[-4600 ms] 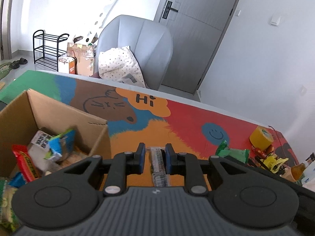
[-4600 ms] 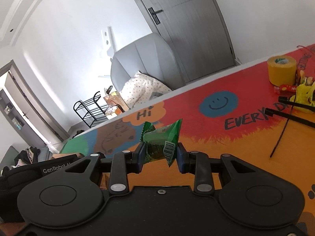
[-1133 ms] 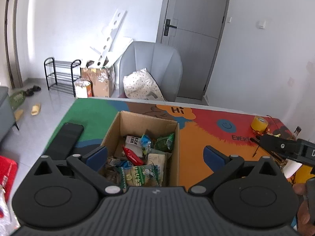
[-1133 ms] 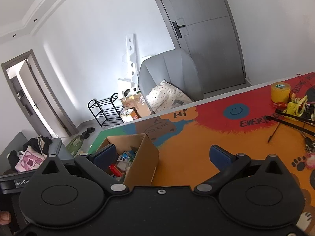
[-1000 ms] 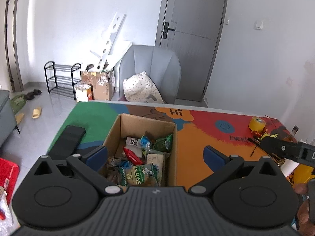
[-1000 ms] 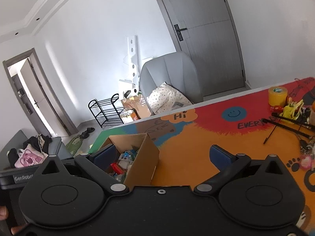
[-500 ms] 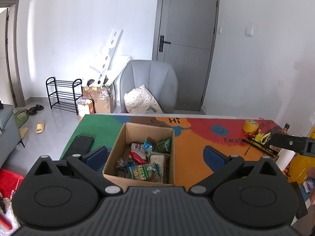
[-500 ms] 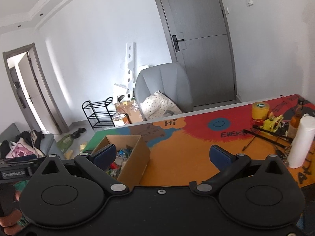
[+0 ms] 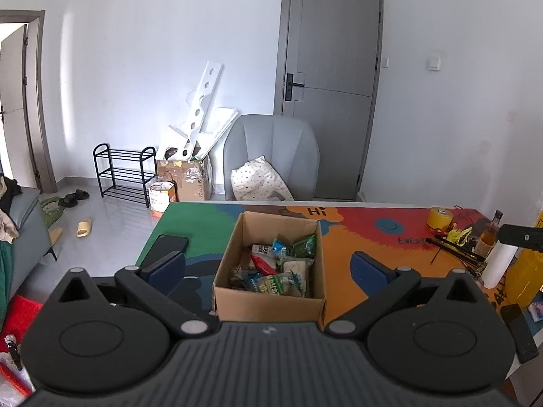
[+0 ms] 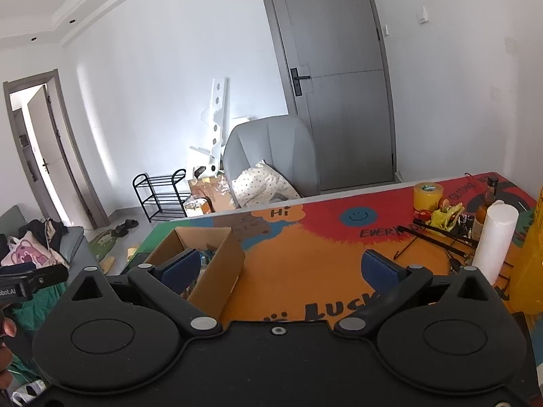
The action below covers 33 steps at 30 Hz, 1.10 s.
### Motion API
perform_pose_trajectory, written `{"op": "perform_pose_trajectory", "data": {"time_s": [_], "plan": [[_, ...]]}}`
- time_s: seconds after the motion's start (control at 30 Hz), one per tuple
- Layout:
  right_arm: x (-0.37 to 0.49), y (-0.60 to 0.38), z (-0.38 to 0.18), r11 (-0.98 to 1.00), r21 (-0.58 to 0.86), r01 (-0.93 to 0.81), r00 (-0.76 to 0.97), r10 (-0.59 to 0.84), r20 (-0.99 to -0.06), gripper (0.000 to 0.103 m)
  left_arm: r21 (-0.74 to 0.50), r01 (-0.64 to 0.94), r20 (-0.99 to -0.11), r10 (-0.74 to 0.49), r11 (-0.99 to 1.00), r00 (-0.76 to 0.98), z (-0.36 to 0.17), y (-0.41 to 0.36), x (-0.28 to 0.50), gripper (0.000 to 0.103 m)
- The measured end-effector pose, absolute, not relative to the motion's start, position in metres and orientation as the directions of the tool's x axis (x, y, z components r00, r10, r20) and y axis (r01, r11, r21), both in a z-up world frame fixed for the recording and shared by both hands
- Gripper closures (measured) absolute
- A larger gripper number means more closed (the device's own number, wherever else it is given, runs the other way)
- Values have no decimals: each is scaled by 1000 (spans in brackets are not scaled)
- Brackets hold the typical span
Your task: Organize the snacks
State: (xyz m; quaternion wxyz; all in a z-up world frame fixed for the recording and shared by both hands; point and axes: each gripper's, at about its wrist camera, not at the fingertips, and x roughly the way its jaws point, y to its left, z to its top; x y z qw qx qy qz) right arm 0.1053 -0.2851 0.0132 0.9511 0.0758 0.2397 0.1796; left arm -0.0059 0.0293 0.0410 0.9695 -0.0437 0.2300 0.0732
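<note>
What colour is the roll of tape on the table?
Yellow; the roll of tape shows best in the right wrist view.

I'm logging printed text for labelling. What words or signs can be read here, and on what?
"Hi": orange cloud on the table mat.
"EVERY…": black letters on the mat, cut off by clutter.
"LUCK…": mat's near edge, hidden behind the right tool.
"…bot.AI": left tool's body.
Floor carton and snack packets: print too small to read.
</note>
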Motion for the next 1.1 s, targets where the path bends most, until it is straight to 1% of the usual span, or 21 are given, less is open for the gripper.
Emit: {"op": "perform_pose_trajectory", "data": {"time_s": [0.37,0.77,0.87,1.1], "plan": [[94,-275,2,928,177,-327,806,372,-461,0,-39,-160,-481,122,986,868,27,29,-2,0],[93,-277,0,928,185,-323,802,373,-467,0,-26,-139,-492,108,990,864,23,23,-3,0],[95,-278,-2,927,191,-323,798,375,-472,0,-44,-119,-504,81,992,860,22,23,-1,0],[97,-276,-3,927,186,-326,791,376,-482,0,-37,-118,-514,82,992,854,19,21,1,0]]}}
